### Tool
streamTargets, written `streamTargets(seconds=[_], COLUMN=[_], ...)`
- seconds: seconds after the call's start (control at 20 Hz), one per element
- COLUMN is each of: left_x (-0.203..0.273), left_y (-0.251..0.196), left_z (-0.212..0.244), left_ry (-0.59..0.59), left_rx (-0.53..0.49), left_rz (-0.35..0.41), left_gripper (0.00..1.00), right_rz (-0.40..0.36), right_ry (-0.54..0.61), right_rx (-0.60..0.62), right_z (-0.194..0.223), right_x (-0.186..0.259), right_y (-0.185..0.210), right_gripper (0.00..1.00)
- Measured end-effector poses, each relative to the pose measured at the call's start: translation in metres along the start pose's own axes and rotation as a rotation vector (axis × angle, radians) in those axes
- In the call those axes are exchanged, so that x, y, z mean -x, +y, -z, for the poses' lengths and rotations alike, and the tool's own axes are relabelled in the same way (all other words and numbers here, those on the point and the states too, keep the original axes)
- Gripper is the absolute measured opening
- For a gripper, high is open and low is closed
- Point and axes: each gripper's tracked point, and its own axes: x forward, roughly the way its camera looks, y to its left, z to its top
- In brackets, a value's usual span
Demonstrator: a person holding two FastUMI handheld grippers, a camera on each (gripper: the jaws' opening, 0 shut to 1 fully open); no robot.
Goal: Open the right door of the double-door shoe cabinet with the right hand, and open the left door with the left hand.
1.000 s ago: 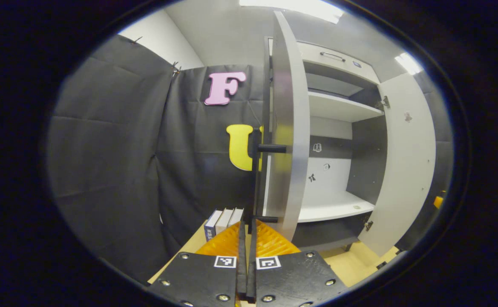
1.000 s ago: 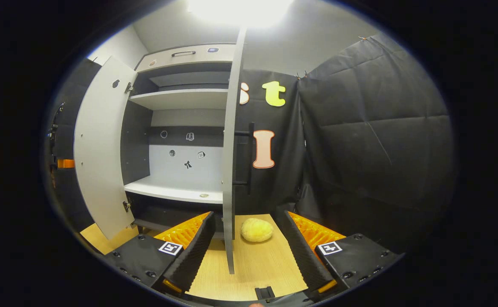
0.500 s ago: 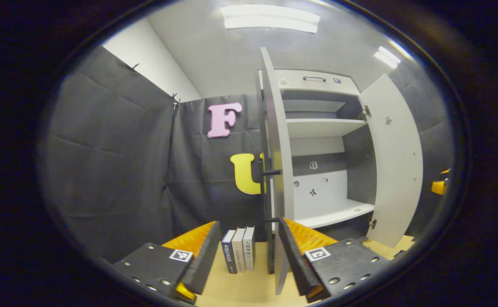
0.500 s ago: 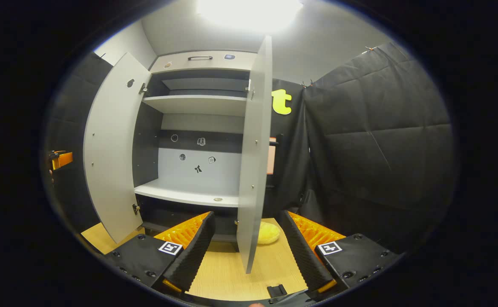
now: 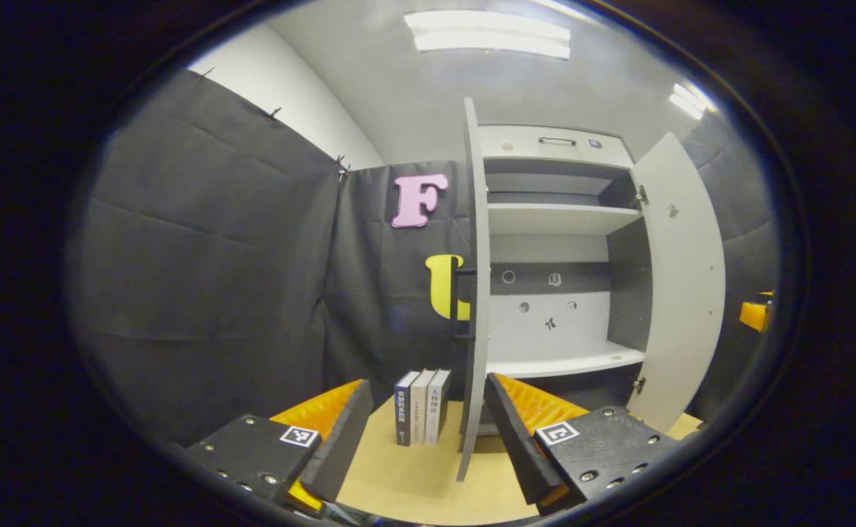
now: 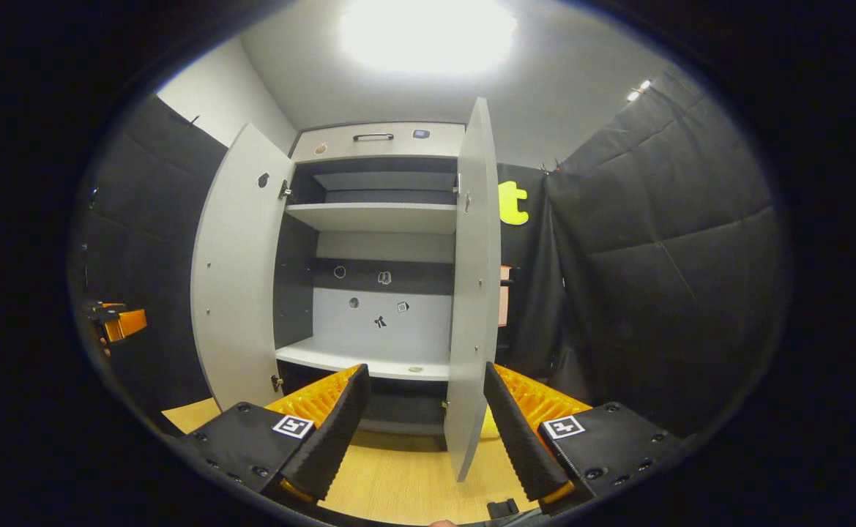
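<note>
From the left gripper view I see the left gripper (image 5: 428, 439) with its fingers spread wide and nothing between them but air. The left door (image 5: 475, 293) of the shoe cabinet (image 5: 556, 146) stands swung out toward me, nearly edge-on, its lower edge showing between my fingertips but farther off, not touched. Its dark handle (image 5: 457, 304) sits on the outer face, above and beyond the gripper. Three books (image 5: 422, 406) stand upright on the wooden table (image 5: 406, 483), just left of the door's edge. The right door (image 5: 680, 282) hangs open on the far side, and a bit of the right gripper (image 5: 756, 313) shows past it.

In the right gripper view the right gripper (image 6: 422, 428) is also spread wide and holds nothing. The right door (image 6: 475, 285) stands open, its bottom corner between my fingers, apart from both. The left door (image 6: 241, 271) is open too, with the left gripper (image 6: 121, 322) beyond it. The cabinet's shelves (image 6: 373, 216) lie bare to view.
</note>
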Motion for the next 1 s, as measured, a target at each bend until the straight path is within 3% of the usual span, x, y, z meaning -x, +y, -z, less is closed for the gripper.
streamTargets(seconds=[1.0], left_x=[0.015], left_y=[-0.008], left_z=[0.006], left_ry=[0.015], left_rx=[-0.114], left_rz=[0.005], left_gripper=[0.92], right_rz=[-0.007], right_ry=[0.021], right_rx=[-0.033], right_z=[0.015], right_x=[0.009], right_y=[-0.015], right_gripper=[0.98])
